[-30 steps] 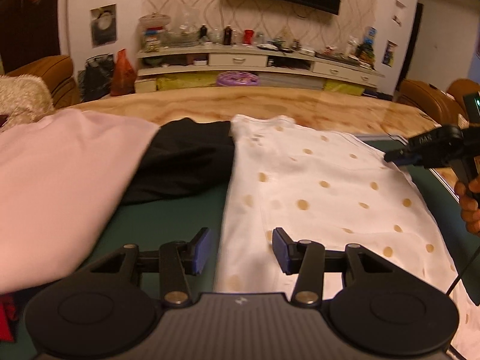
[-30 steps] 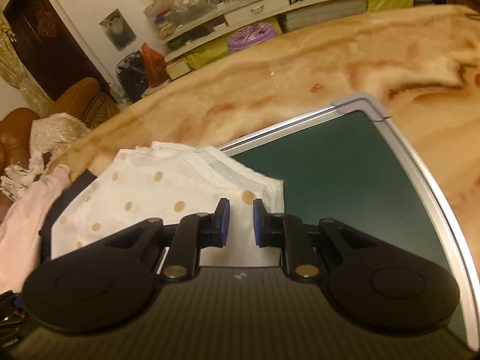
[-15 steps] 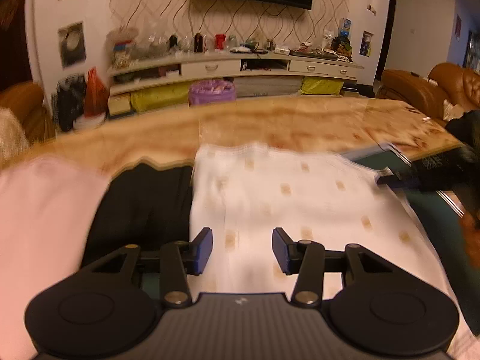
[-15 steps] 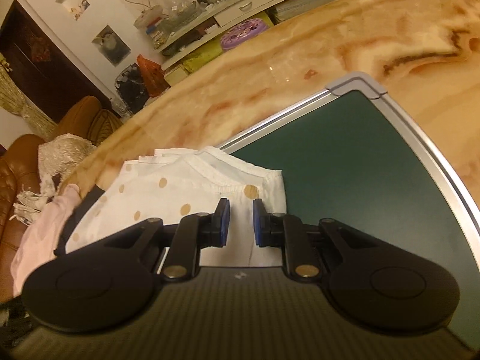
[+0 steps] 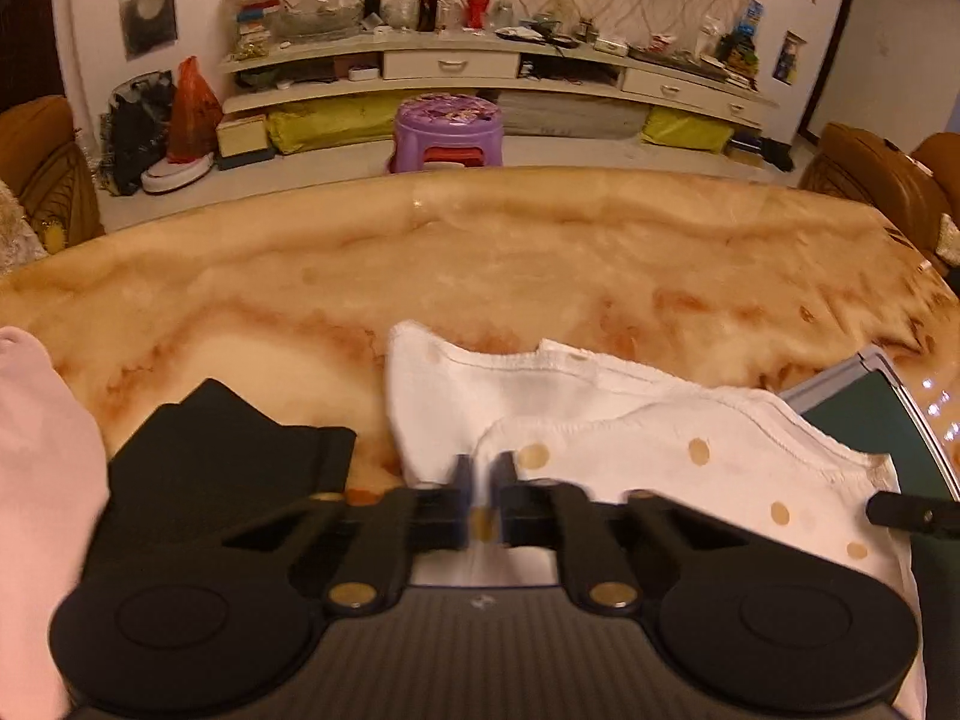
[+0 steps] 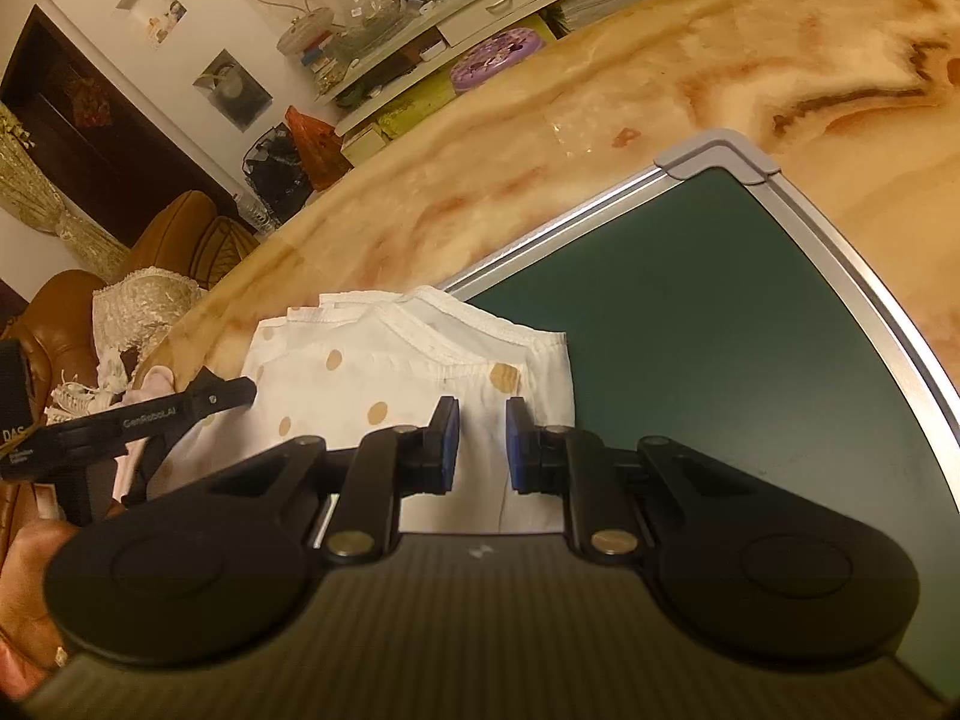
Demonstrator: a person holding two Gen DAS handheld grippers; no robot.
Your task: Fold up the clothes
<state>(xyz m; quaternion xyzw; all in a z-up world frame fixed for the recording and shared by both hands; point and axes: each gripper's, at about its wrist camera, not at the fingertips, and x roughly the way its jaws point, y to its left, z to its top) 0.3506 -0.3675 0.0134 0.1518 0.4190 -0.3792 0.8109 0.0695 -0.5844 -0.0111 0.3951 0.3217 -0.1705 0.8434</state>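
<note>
A white garment with tan dots lies partly on the marble table and partly on a green board. Its hemmed far edge faces the room. My left gripper is shut on the fabric near the garment's far left corner, with a dot showing between the pads. From the right wrist view, the left gripper's fingers reach the garment from the left. My right gripper sits at the garment's right end, its jaws narrowly apart with a creased ridge of cloth pinched between the blue pads. One of the right gripper's fingers shows at the right.
A black garment and a pink one lie left of the white one. The green board has a metal frame. The marble table stretches beyond. A person's hand holds the left tool. Brown chairs flank the table.
My left gripper travelled across the white garment to its far edge, and its jaws went from wide open to shut on the cloth. The right gripper stayed put, rolling slightly.
</note>
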